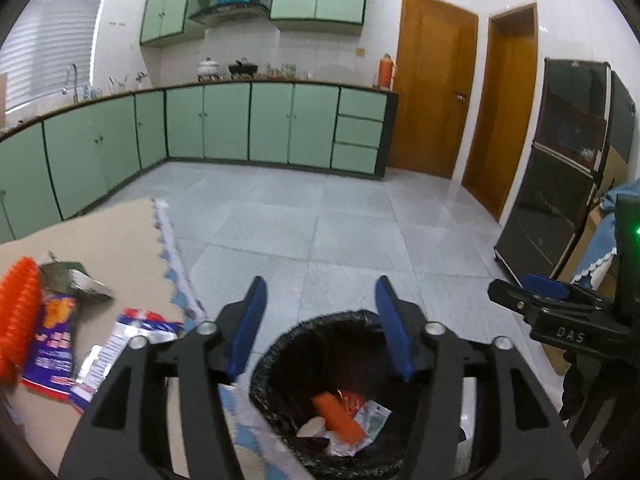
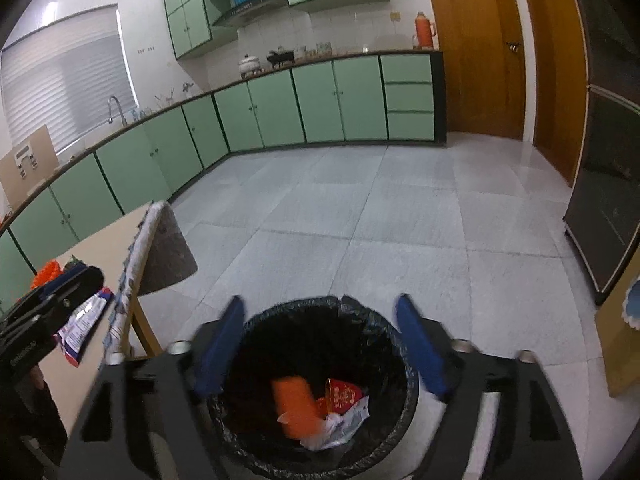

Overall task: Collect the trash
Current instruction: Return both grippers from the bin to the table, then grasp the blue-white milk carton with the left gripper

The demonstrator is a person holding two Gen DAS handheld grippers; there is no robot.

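Note:
A trash bin with a black liner [image 1: 280, 344] [image 2: 376, 320] stands on the floor beside the table. Inside lie an orange wrapper [image 1: 338, 416] [image 2: 296, 408], a red packet [image 2: 342, 394] and white crumpled paper [image 1: 374, 414]. My left gripper [image 1: 322, 320] is open and empty above the bin. My right gripper [image 2: 322, 344] is open and empty above the bin; it also shows in the left wrist view [image 1: 532, 292]. On the table [image 1: 120, 232] lie a blue and red snack bag [image 1: 52, 344], a white and red wrapper [image 1: 120, 344] [image 2: 82, 322], a dark crumpled packet [image 1: 72, 280] and an orange mesh [image 1: 18, 312].
The table's lace-edged cloth [image 1: 176, 264] hangs at the edge next to the bin. Green kitchen cabinets [image 1: 248, 124] line the far walls. A dark cabinet [image 1: 560, 168] stands at the right by wooden doors [image 1: 432, 92]. Grey tiled floor [image 1: 340, 220] lies between.

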